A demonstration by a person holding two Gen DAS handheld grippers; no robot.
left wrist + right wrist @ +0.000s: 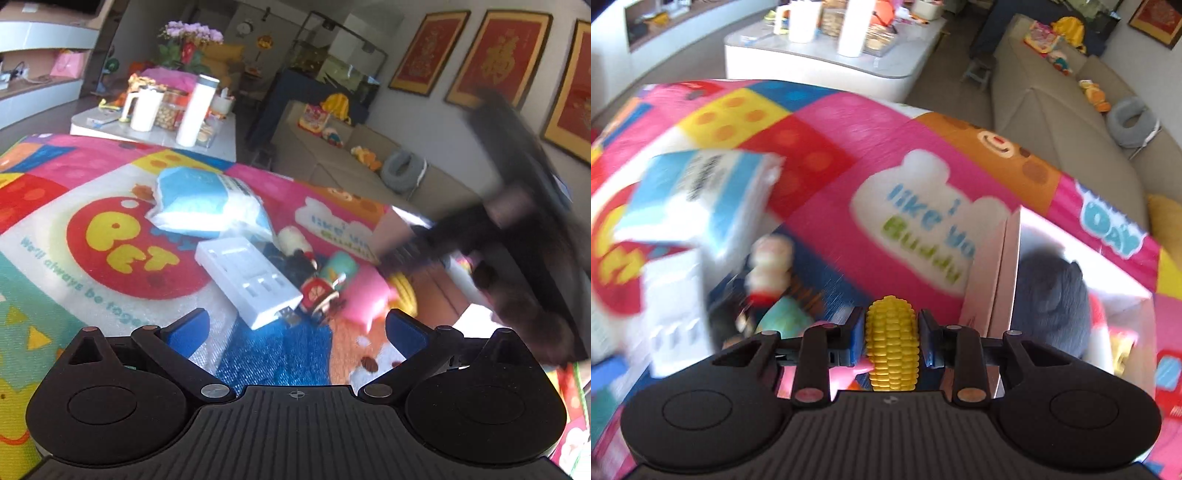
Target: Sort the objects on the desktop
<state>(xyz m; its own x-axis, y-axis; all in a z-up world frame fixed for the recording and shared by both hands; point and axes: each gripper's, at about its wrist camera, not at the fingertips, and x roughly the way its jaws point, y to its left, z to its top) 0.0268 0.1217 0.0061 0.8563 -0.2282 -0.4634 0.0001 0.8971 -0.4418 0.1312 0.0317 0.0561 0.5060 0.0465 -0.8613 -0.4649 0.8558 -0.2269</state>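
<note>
While the left hand-held gripper (295, 328) was held apart, a yellow toy corn (892, 343) was clamped in the right hand-held gripper (891, 341); both were poised over the tabletop (827, 199).

Play mat (92, 258), left wrist view, centre left: yellow "PET" on a red circle; below it, teal "We'll always be toge", cut off by the gripper. Right wrist view, centre: white bear-shaped patch (923, 218) reads "I like yo… Buddy"; right edge, blue "DAY". Wall-frame characters unreadable.
</note>
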